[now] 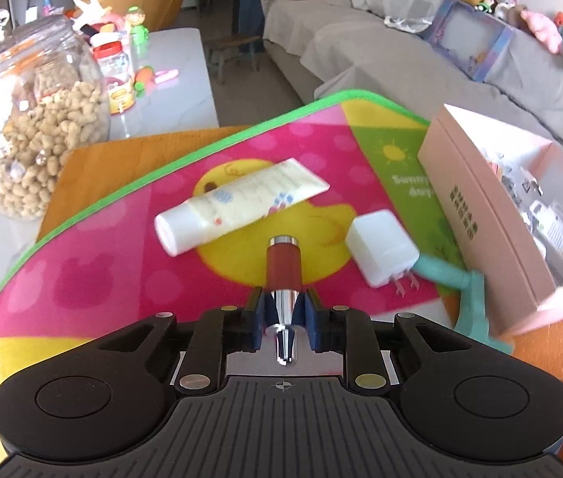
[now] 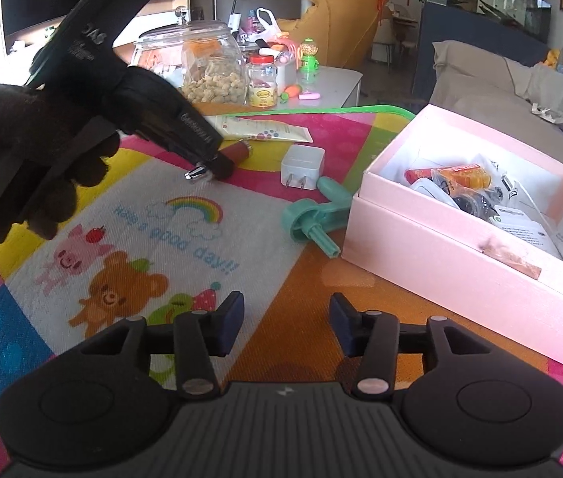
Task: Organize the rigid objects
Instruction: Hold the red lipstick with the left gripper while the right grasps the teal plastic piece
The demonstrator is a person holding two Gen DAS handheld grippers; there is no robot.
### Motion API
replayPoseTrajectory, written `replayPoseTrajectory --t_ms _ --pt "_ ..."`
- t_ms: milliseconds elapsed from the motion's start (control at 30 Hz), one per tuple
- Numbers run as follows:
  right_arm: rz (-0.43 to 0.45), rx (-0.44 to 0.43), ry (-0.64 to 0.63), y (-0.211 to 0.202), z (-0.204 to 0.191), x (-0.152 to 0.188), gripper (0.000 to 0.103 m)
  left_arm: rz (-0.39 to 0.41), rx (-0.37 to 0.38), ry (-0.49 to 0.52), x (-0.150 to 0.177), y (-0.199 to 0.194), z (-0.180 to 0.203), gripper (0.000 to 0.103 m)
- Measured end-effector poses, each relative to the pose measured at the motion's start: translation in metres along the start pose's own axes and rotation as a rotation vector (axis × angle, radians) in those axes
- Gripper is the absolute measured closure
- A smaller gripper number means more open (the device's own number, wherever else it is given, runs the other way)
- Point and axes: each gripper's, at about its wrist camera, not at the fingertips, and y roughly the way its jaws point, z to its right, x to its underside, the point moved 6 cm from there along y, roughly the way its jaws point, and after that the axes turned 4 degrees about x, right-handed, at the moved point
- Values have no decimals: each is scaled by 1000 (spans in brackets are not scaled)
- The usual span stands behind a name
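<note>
Looked like someone's living room: grey sofa (image 1: 420,51) piled with toys, peanut jar (image 1: 30,119), kiddie play mat (image 2: 185,223).

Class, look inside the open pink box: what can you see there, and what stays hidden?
Inside the pink box lie an orange packet, white printed packaging and a dark item. Anything beneath them is covered; the near wall hides the bottom.

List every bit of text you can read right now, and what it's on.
"Have a good day!!" (first word unclear): colourful play mat, seen upside down.
"Sunny day", cut off: mat's green panel.
Pink cardboard box characters, cream tube, yellow jar label, left tongs print: unreadable.
</note>
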Motion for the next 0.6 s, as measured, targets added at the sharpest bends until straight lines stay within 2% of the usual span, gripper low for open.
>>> replayPoseTrajectory --t_ms 167,233,333,467,533,600 --pt "1 11 -1 -1 -2 1 56 11 3 -7 -3 6 3 79" --pt "2 11 14 -1 -1 0 56 32 10 20 0 4 4 79" --pt "52 33 48 -7 -1 -6 56 68 26 48 8 0 4 79" --pt "150 120 -24 -12 -12 -24 56 82 96 7 22 -15 2 79" --pt "146 138 -61 -1 -19 -33 56 90 135 -12 32 -27 1 79" --pt "128 155 -91 12 -25 -40 60 113 142 -3 42 -41 0 79"
